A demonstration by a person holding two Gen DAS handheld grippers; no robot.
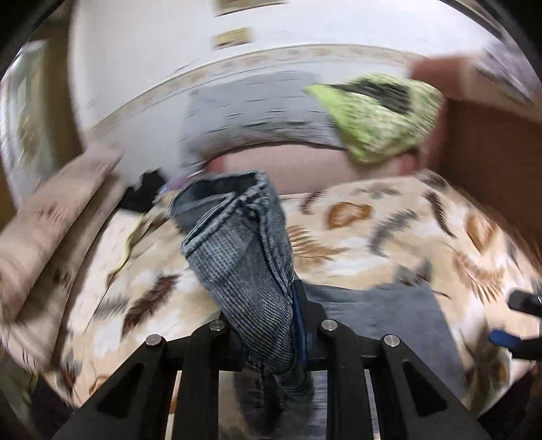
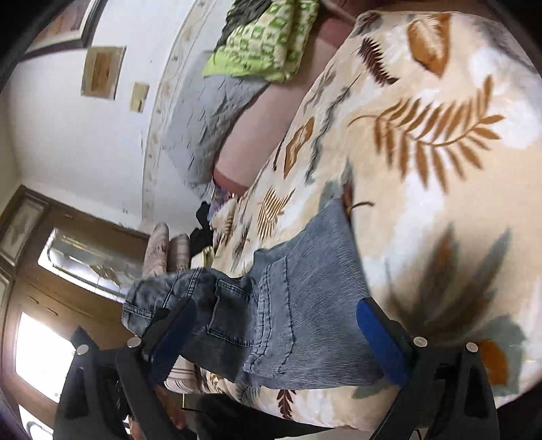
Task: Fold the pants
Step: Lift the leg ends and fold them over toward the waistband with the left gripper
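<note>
bed (image 2: 440, 142): leaf-print blanket, green pillow (image 2: 271, 44) by the wall
pants (image 1: 244, 264): denim, partly lifted off the blanket
left gripper (image 1: 271, 338): jaws clenched on pants
right gripper (image 2: 274, 335): jaws spread wide, pants between

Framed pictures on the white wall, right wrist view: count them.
3: a dark-framed picture at the top left corner, a larger pale frame below it, a small frame beside that. Others may be out of view.

Leaf-print bed (image 2: 440, 210) carries jeans (image 2: 305, 287) and green pillow (image 2: 267, 44).
</note>
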